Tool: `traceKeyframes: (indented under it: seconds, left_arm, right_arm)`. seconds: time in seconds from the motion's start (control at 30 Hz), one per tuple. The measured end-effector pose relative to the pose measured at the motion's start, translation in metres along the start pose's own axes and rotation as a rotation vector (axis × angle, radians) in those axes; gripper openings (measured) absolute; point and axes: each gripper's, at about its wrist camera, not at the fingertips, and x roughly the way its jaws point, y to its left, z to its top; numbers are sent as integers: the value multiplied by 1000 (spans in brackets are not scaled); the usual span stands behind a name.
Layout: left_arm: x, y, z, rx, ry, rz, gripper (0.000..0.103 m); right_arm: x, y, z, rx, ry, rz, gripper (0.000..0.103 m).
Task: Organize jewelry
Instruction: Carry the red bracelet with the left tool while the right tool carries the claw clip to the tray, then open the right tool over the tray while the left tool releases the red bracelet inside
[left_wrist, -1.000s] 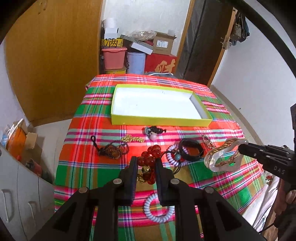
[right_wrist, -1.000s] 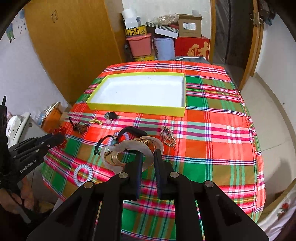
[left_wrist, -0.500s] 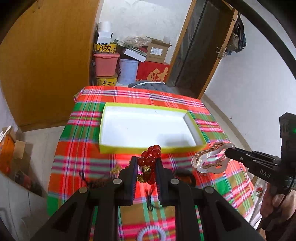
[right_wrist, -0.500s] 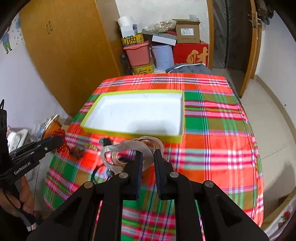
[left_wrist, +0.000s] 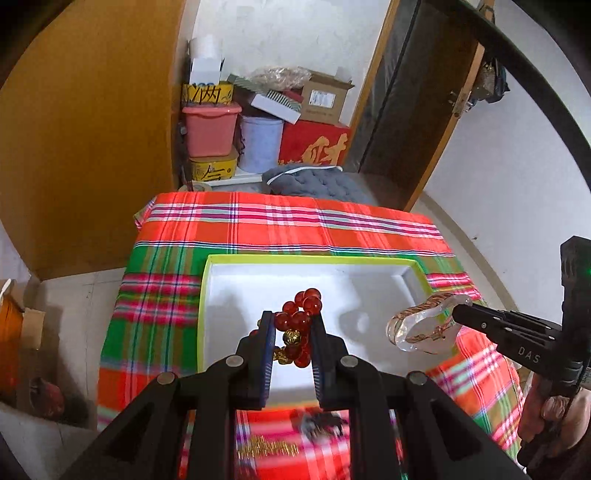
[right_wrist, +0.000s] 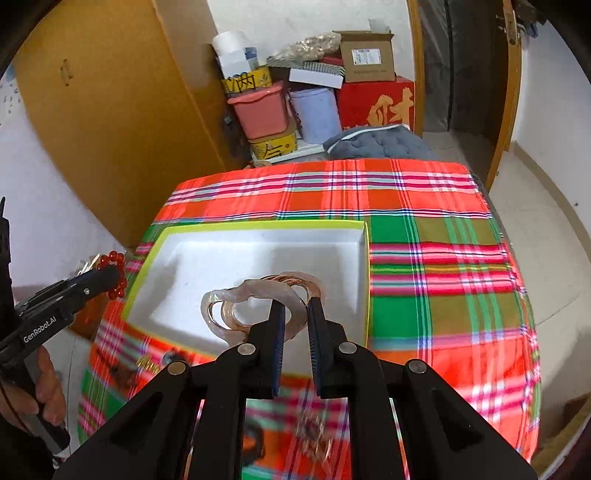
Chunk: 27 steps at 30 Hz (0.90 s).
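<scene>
The left gripper (left_wrist: 293, 325) clamps red beads (left_wrist: 301, 314); the right gripper (right_wrist: 295, 312) pinches a clear bangle (right_wrist: 255, 308). Both hang over the empty tray (left_wrist: 207, 314). Loose pieces wait at 6 o'clock.

We see the tray (left_wrist: 207, 295) on the table (left_wrist: 288, 229); boxes (left_wrist: 325, 98) stand beyond the table's far edge.

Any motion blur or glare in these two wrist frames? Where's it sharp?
Left wrist view: the near plaid tablecloth and the loose jewelry at the bottom edge smear with motion blur; the red bead bracelet in the left tongs is sharp. Right wrist view: same smear along the near edge; the clear pouch of gold bangles and the yellow-rimmed white tray stay crisp, with soft shadows on the tray floor.
</scene>
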Motion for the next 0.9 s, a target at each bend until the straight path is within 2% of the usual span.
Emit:
traceKeyframes:
  seconds: [0.4, 0.77, 0.83, 0.9]
  left_arm:
    - [61, 22, 19, -5, 53, 46, 18]
    - [85, 31, 18, -17, 76, 94, 19]
    - [88, 34, 17, -25, 82, 104, 19]
    - [90, 36, 17, -32, 84, 107, 19]
  right_arm:
    - [54, -29, 30, 70, 34, 3, 13]
    - [75, -34, 46, 29, 49, -48, 15]
    - [79, -36, 45, 27, 64, -57, 17]
    - [80, -38, 45, 29, 64, -57, 24]
